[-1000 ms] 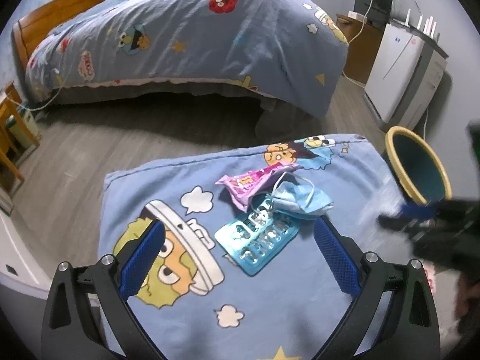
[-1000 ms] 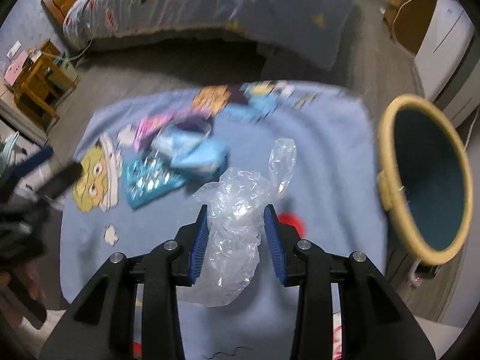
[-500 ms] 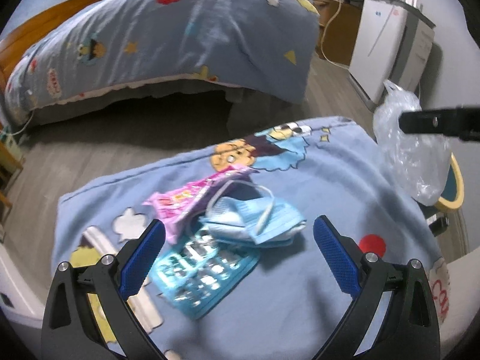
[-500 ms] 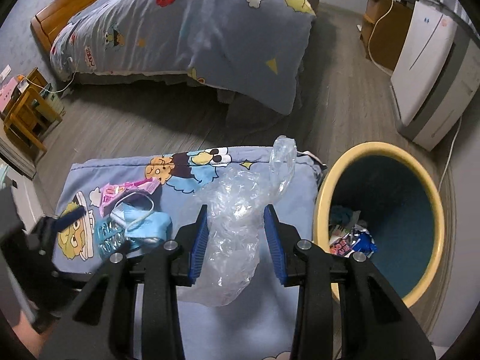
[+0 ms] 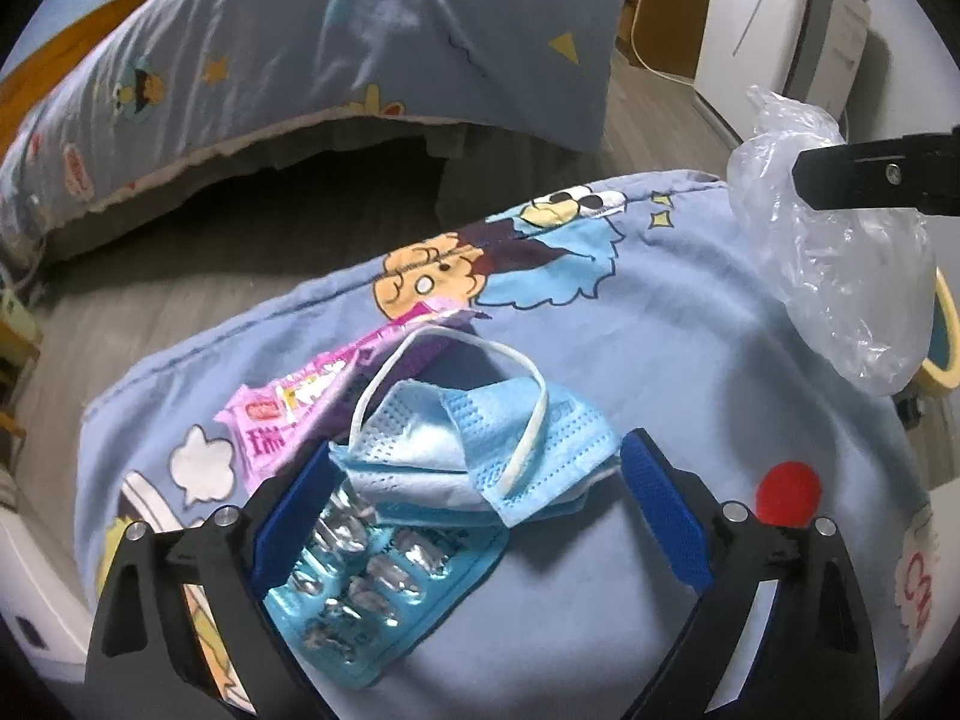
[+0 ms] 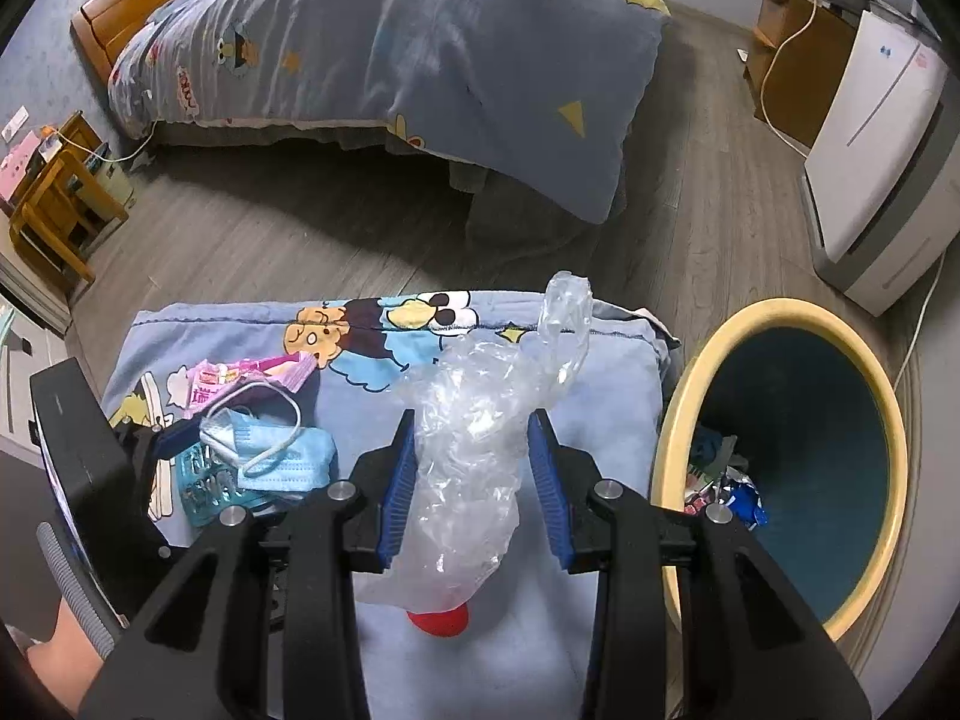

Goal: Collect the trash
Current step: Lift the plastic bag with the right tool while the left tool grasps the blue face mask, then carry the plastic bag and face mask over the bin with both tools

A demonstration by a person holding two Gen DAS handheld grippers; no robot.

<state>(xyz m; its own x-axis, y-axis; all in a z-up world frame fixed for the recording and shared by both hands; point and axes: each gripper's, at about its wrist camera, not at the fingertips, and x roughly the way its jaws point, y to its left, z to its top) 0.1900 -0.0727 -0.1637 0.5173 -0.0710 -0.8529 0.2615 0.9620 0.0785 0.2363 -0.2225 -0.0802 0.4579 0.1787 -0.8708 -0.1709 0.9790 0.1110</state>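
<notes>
Right gripper [image 6: 474,480]: fingers clamped on clear bag [image 6: 468,456], beside bin [image 6: 672,438]. Left gripper [image 5: 474,504]: fingers wide, just narrowing, straddling mask [image 5: 480,450] over blister pack [image 5: 384,594] and wrapper [image 5: 300,402], on cartoon cloth [image 5: 660,360].

Blister pack [image 5: 384,588] partly under face mask [image 5: 480,450]; bin [image 5: 945,354] mostly off-frame.

On the cushion [image 6: 606,372] lie a face mask [image 5: 480,450], overlapping a blister pack [image 5: 384,588] in front and a wrapper [image 5: 312,396] behind; the bin [image 6: 672,432] stands right of the cushion, holding litter [image 6: 729,489]. The bed [image 6: 390,42] lies behind.
</notes>
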